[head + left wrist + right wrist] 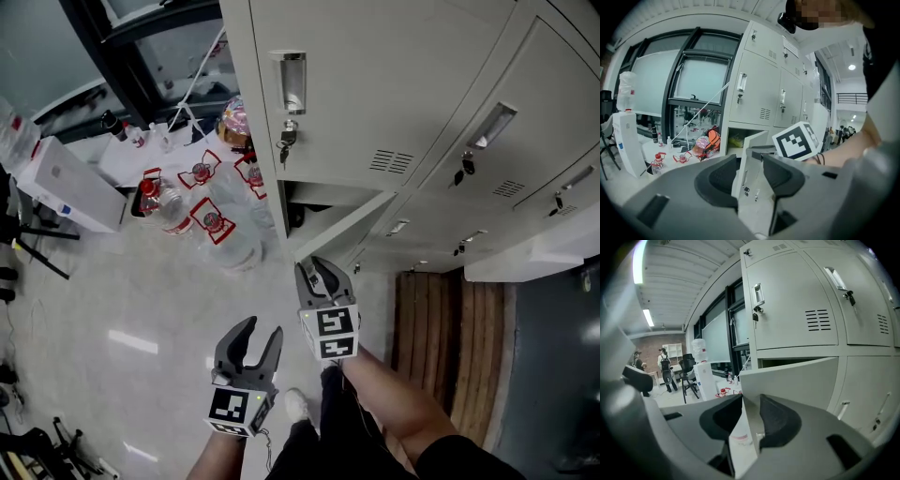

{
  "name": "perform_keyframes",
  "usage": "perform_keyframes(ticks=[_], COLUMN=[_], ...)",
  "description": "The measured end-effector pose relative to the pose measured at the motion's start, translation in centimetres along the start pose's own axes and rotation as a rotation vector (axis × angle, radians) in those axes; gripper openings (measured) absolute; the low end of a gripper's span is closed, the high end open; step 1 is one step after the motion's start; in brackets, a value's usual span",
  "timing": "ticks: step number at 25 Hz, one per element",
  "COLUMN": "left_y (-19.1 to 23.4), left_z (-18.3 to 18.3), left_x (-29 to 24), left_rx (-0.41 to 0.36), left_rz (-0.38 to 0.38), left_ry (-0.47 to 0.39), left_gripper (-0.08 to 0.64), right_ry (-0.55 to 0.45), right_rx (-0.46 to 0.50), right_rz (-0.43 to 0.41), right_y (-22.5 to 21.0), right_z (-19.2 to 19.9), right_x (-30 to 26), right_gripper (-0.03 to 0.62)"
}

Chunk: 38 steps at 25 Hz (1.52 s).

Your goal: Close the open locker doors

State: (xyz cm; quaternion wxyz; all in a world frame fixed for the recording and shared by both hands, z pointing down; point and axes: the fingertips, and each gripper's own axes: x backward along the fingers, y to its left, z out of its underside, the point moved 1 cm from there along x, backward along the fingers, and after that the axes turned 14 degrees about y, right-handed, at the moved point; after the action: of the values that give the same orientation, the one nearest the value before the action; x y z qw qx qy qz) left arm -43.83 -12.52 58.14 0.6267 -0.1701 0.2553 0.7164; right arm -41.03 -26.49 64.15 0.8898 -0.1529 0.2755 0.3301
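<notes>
Left claw (262, 328) nearest, wide and empty, short of the lockers; right claw (311, 266) just ahead, jaws apart astride the free edge of the open lower locker door (339, 229), which stands ajar beneath the shut upper door (375, 94).

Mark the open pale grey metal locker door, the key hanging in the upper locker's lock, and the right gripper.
open pale grey metal locker door (797, 380), right gripper view, on its flat face
key (286, 139), head view, on the part dangling below the lock
right gripper (317, 270), head view, midway between its jaws
</notes>
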Motion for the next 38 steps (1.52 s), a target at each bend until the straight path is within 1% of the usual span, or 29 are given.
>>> perform_keyframes(ticks=[6,16,22,25,30,35,37,38], left_y=[1.4,3.2,4.1,4.8,5.8,6.6,6.7,6.8], left_z=[-0.9,-2.1,-2.9,-3.4,-3.7,-3.8,-4.0,-4.1], left_x=[-0.7,-3.0,-4.1,-4.5,-5.0,-5.3,-5.5,-5.5], left_rx=[0.017,0.041,0.062,0.055,0.068,0.091,0.088,0.089], left_rz=[-0.024,-0.048,-0.063,-0.074,-0.091,-0.111,-0.119,-0.124], left_ry=[-0.009,-0.012,-0.015,-0.018,-0.025,-0.025,-0.027,-0.029], left_gripper=[0.181,0.181,0.181,0.181,0.178,0.156,0.141,0.127], right_ry=[-0.004,-0.011,-0.022,-0.027,-0.031,-0.034,-0.032,-0.03], right_rx=[0.045,0.11,0.116,0.113,0.107,0.112,0.112,0.114], right_rz=[-0.029,-0.062,-0.056,-0.057,-0.053,-0.053,-0.056,-0.057], right_y=[-0.1,-1.2,-2.4,-2.9,-3.7,-4.2,-4.5,-4.6], right_z=[-2.1,-4.9,-6.3,-7.2,-8.2,-8.7,-8.8,-8.8], right_x=[-2.3,-5.9,-7.9,-8.8,-10.1,-11.0,-11.2,-11.2], right_gripper=[0.14,0.138,0.138,0.138,0.132,0.13,0.13,0.119])
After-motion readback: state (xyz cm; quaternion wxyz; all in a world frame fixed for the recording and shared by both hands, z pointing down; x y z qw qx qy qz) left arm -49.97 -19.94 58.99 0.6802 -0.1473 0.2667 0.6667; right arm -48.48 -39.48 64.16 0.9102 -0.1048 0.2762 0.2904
